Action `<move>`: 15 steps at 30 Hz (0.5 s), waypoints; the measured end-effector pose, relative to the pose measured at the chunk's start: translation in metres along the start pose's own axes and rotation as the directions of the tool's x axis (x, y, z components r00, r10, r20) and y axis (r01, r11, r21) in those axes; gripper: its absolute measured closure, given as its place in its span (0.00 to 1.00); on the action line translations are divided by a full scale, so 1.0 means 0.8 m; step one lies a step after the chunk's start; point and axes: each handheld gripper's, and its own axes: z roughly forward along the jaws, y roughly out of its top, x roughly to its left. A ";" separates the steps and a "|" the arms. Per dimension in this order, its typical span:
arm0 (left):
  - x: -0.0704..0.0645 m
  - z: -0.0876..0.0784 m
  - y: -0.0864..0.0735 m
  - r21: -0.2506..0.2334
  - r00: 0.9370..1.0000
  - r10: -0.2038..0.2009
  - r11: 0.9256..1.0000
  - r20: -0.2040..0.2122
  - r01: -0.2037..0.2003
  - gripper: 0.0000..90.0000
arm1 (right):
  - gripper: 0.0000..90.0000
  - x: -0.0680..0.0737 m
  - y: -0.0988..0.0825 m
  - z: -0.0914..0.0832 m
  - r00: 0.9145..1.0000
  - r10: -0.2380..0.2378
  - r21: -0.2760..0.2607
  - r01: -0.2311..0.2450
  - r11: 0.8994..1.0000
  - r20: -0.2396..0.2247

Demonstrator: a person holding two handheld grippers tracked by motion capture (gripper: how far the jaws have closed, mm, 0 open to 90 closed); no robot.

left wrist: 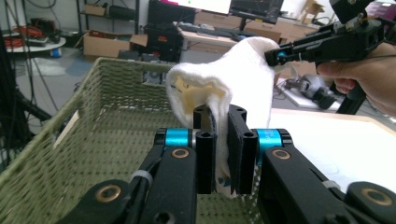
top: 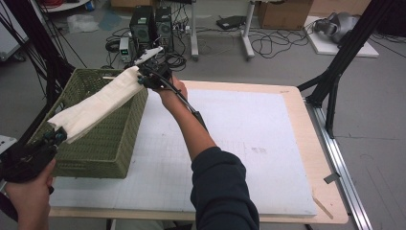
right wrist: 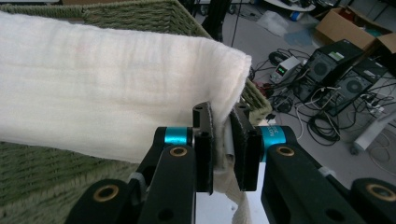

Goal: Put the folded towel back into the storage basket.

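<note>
Stretching taut above the green basket (top: 103, 143), the white cloth (top: 98, 105) runs lengthwise from the left gripper (top: 56, 136) to the right gripper (top: 142, 79), each pinching one end.

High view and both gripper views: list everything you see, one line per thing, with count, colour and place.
towel: one, white, folded long, stretched between the two grippers above the basket
basket: one, green woven, on the table's left part
mat: one, white with a faint grid, covering most of the table
table: one, light wood, rim showing around the mat
computer towers: two, black, on the floor beyond the table, among cables
cardboard box: one, brown, on the floor at the far side
left gripper: one, black with blue rings, shut on the towel's near end
right gripper: one, black with blue rings, shut on the towel's far end
forearm: one, in a dark sleeve, reaching across the mat
</note>
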 end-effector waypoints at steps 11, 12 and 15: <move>0.022 -0.006 -0.006 0.009 0.998 -0.012 1.000 -0.056 0.013 0.92 | 0.90 0.014 0.016 0.038 0.999 -0.013 0.002 0.013 1.000 -0.035; 0.023 -0.006 -0.006 0.009 0.998 -0.012 1.000 -0.059 0.012 0.92 | 0.90 0.015 0.016 0.041 0.999 -0.013 0.002 0.013 1.000 -0.039; 0.025 -0.007 -0.006 0.009 0.998 -0.011 1.000 -0.069 0.012 0.92 | 0.90 0.017 0.019 0.049 0.999 -0.009 0.006 0.010 1.000 -0.045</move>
